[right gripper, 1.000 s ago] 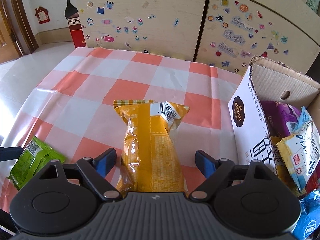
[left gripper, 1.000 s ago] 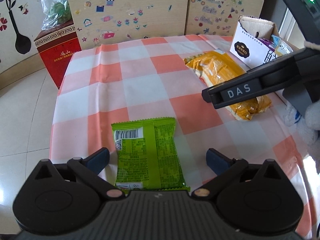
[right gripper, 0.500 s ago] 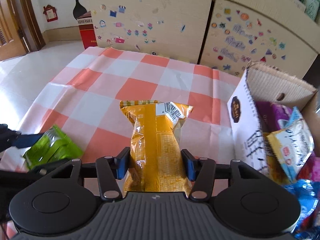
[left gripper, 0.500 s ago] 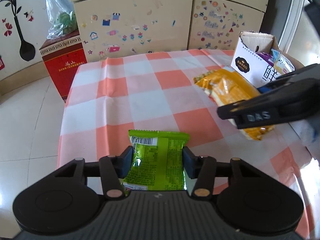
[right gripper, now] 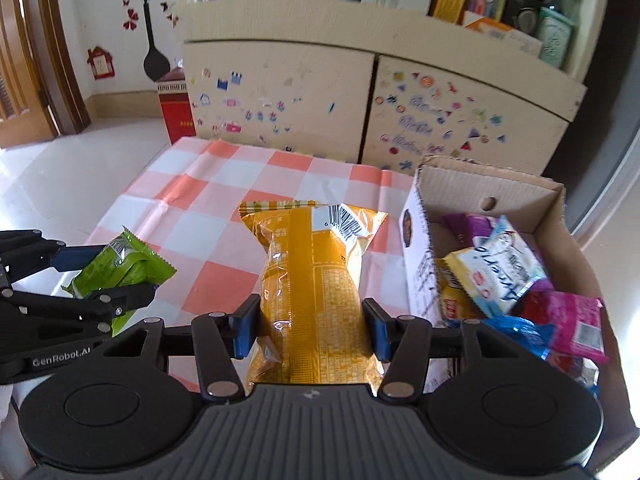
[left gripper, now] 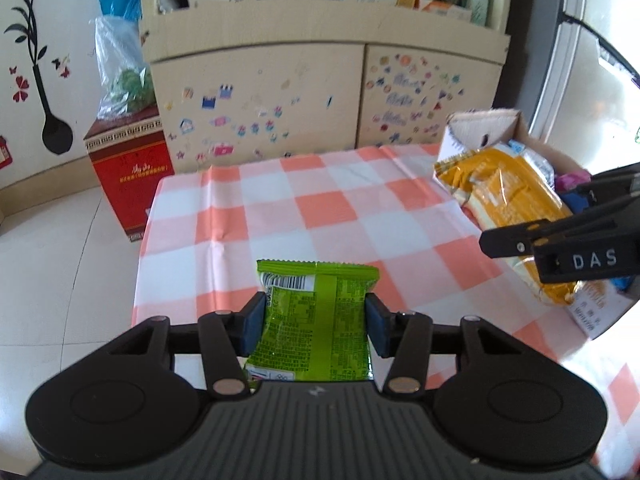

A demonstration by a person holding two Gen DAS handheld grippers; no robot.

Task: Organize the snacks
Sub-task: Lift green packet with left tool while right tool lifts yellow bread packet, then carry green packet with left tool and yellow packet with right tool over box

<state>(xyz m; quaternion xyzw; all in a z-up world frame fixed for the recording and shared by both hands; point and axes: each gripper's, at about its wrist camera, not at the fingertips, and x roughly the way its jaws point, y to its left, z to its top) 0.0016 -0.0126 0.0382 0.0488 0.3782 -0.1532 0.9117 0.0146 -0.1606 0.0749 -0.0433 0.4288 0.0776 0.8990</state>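
My left gripper [left gripper: 314, 320] is shut on a green snack packet [left gripper: 316, 320] and holds it above the checked tablecloth [left gripper: 320, 212]. The packet also shows at the left of the right wrist view [right gripper: 120, 268]. My right gripper [right gripper: 310, 324] is shut on a long yellow snack bag [right gripper: 312, 280], lifted off the table beside the cardboard box [right gripper: 416, 248]. The yellow bag also shows at the right of the left wrist view [left gripper: 504, 200], in front of the box [left gripper: 476, 132].
The box holds several snack packets [right gripper: 500, 264]. A beige cabinet with stickers [left gripper: 280, 104] stands behind the table. A red box [left gripper: 128, 176] with a plastic bag on top stands on the floor at the left.
Both grippers closed on their packets, the left on the green one and the right on the yellow one, and lifted them off the table. The yellow bag moved toward the box.
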